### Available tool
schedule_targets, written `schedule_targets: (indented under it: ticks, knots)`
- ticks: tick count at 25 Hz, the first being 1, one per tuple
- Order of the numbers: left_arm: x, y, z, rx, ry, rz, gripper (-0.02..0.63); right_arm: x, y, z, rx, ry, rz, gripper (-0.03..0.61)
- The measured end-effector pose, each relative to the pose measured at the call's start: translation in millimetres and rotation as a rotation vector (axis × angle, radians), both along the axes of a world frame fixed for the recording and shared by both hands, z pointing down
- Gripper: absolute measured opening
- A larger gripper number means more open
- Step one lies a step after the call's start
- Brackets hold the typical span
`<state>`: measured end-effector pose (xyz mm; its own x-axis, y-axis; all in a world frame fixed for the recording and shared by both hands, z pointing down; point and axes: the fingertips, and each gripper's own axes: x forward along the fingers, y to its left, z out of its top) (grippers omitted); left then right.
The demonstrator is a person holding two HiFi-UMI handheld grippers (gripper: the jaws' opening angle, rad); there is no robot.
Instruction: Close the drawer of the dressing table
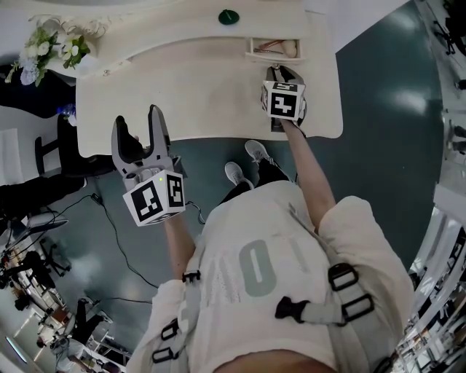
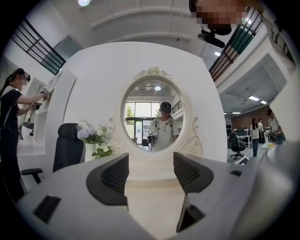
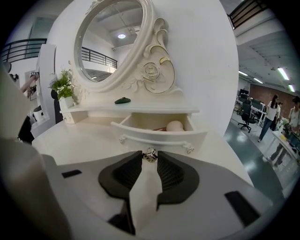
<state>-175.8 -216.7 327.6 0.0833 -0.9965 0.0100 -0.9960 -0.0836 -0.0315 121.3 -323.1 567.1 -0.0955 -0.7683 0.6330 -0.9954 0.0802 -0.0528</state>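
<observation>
The white dressing table [image 1: 182, 95] has a small drawer [image 1: 273, 49] standing pulled out at the back right. In the right gripper view the drawer's curved front [image 3: 159, 138] faces me, with a beige rounded thing [image 3: 175, 126] inside. A shiny metal knob [image 3: 150, 154] sits at the middle of that front. My right gripper [image 3: 150, 158] points down at it, its two fingertips against the knob's sides; in the head view that gripper [image 1: 280, 73] is just before the drawer. My left gripper [image 1: 138, 125] hovers open over the table's front left edge, nothing between its fingers [image 2: 115, 180].
A dark green object [image 1: 228, 16] lies on the shelf above the drawer. A vase of flowers [image 1: 54, 44] stands at the back left, an oval mirror [image 2: 153, 115] rises behind. A black chair [image 2: 65, 145] and a standing person [image 2: 11, 136] are left of the table.
</observation>
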Motion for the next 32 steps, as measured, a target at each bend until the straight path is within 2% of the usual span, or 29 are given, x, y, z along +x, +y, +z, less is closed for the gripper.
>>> schedule_targets:
  ticks: [14, 21, 32]
  knots:
    - [2, -6, 1, -0.009, 0.0, 0.008, 0.284, 1, -2, -4, 0.013, -0.001, 0.01, 0.104]
    - [5, -8, 3, -0.014, -0.005, 0.009, 0.284, 4, -19, -13, 0.035, -0.002, 0.01, 0.104]
    - [1, -13, 8, -0.035, -0.017, -0.008, 0.284, 8, -40, -4, 0.018, 0.007, 0.002, 0.104]
